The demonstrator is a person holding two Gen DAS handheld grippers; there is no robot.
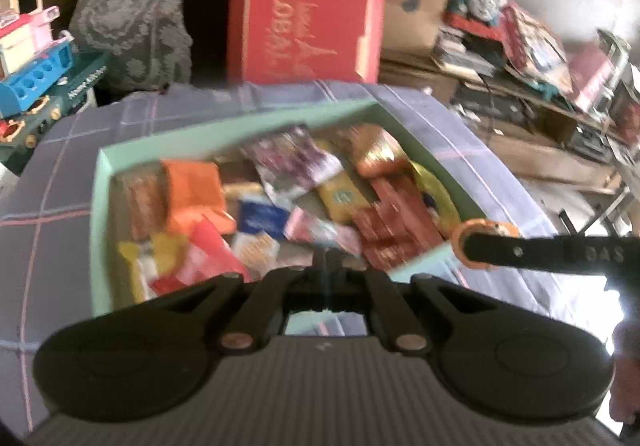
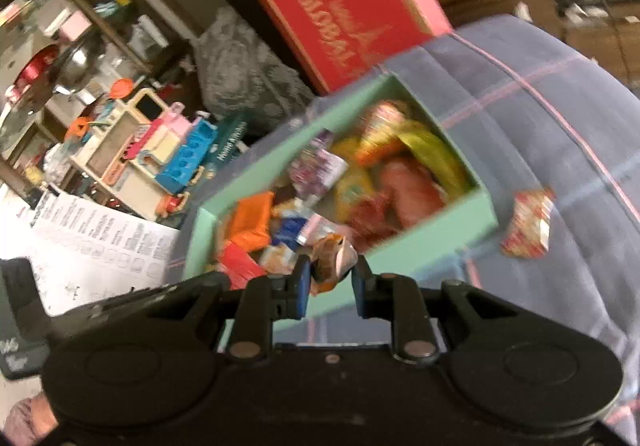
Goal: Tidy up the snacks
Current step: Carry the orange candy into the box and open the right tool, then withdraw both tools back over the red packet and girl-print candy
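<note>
Your right gripper (image 2: 331, 278) holds a small crinkled snack wrapper (image 2: 334, 252), orange and silver, between its blue pads; the jaws stand only a little apart, closed on the wrapper's lower part. It hangs just above the near wall of the mint-green box (image 2: 432, 242), which rests on the checked blue cloth (image 2: 520, 86) and is full of mixed packets. One more red packet (image 2: 528, 224) lies outside the box on the cloth, just beside its right wall.

Your left gripper (image 1: 326, 258) has its jaws fully together. No snack shows between them, as far as the blur lets you see. It points over the same box (image 1: 102, 206).

The wrapper looks very light, thin and soft, so I think it can bend or slip out if you swing fast. Foil is slippery: keep the grip on a folded or sealed edge, not on the puffed middle, because the content may crush. For the red packet, take it by its flat short edge.
</note>
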